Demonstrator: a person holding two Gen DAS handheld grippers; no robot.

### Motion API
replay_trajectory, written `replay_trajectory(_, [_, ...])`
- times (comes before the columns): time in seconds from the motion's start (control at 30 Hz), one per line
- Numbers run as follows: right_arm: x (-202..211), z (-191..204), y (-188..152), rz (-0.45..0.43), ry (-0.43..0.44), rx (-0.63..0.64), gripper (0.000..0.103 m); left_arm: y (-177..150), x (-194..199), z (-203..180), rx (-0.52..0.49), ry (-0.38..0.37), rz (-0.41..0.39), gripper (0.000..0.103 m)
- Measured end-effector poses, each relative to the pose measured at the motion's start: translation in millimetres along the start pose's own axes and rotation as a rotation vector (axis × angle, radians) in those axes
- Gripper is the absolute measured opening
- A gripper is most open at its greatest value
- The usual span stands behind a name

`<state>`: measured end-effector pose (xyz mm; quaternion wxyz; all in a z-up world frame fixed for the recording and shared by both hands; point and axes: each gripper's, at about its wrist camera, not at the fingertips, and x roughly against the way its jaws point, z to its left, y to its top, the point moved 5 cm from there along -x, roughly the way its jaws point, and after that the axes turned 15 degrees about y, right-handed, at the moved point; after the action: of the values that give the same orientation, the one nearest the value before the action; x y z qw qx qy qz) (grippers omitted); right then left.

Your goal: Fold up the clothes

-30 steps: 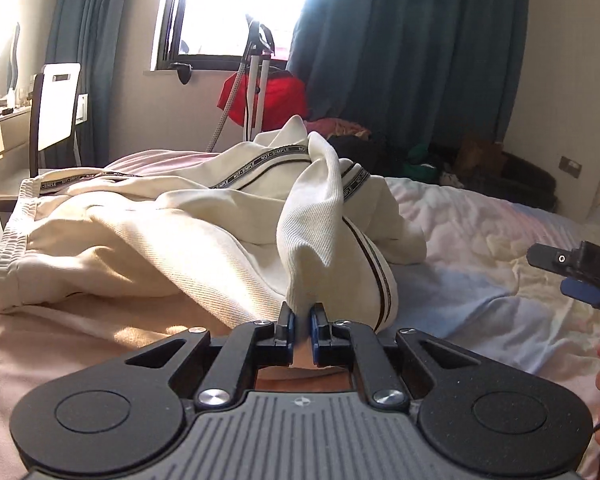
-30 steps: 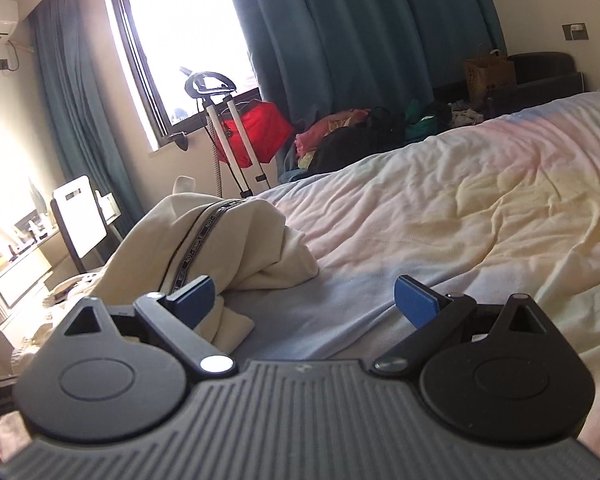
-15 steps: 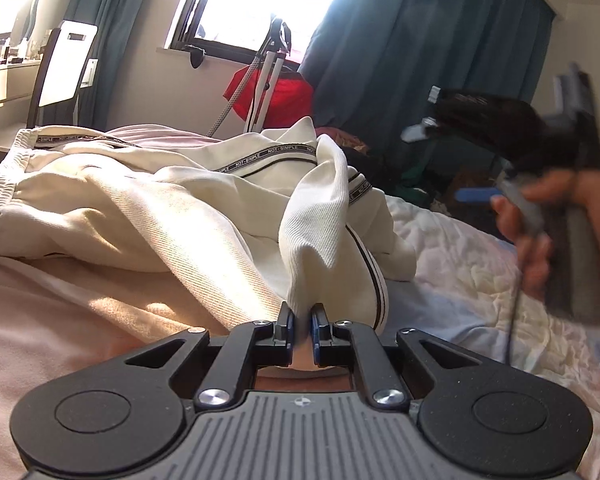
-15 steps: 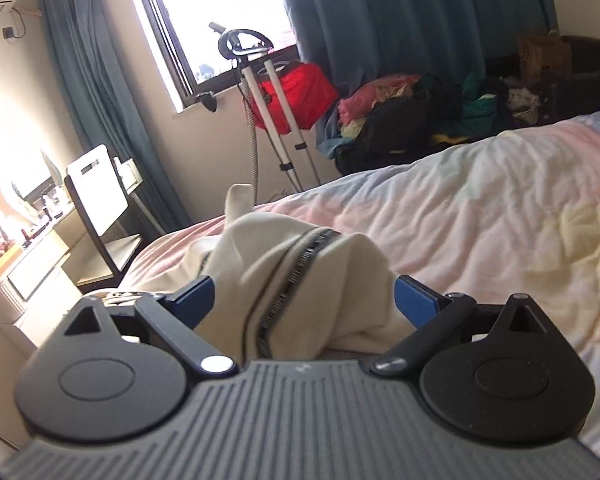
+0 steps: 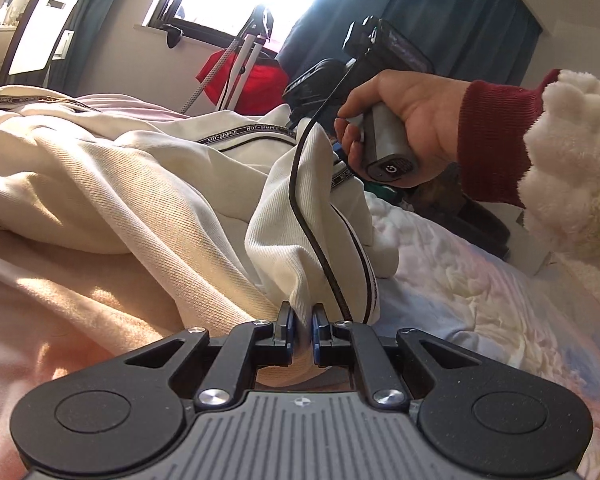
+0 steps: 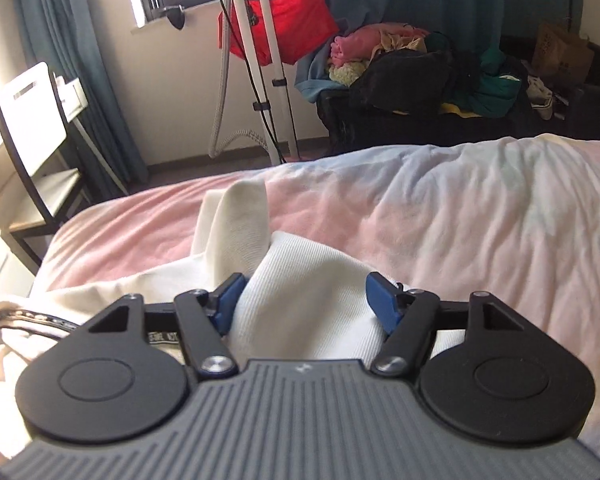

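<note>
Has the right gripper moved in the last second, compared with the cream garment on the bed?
Yes. The right gripper has come forward over the cream garment; its open jaws now straddle a fold.

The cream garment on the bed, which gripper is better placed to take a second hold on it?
Right, probably. The right gripper is open with a fold of the cream garment between its blue pads, ready to close. The left gripper is already shut on another fold, so it is occupied.
</note>
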<state>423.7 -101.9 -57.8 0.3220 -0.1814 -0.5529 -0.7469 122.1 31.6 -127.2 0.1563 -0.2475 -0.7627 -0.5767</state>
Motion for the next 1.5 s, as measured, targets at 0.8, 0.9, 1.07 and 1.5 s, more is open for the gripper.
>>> replay_trajectory(0.8, [238, -191, -125, -0.231, -0.124, -0.302, 0.008, -2, 30, -25, -0.169, 0.003, -0.085, 0.018])
replay_trajectory(0.9, [251, -211, -174, -0.198, -0.062, -0.425, 0.009, -7, 28, -28, -0.190, 0.029, -0.067, 0.018])
replay_trajectory(1.07, [253, -232, -228, -0.161, 0.065, -0.618, 0.012, -11, 26, -24, -0.177, 0.056, -0.041, 0.018])
replay_trajectory(1.5, [238, -302, -240, -0.359, 0.187, -1.033, 0.074, -14, 33, -22, -0.180, 0.106, -0.054, 0.018])
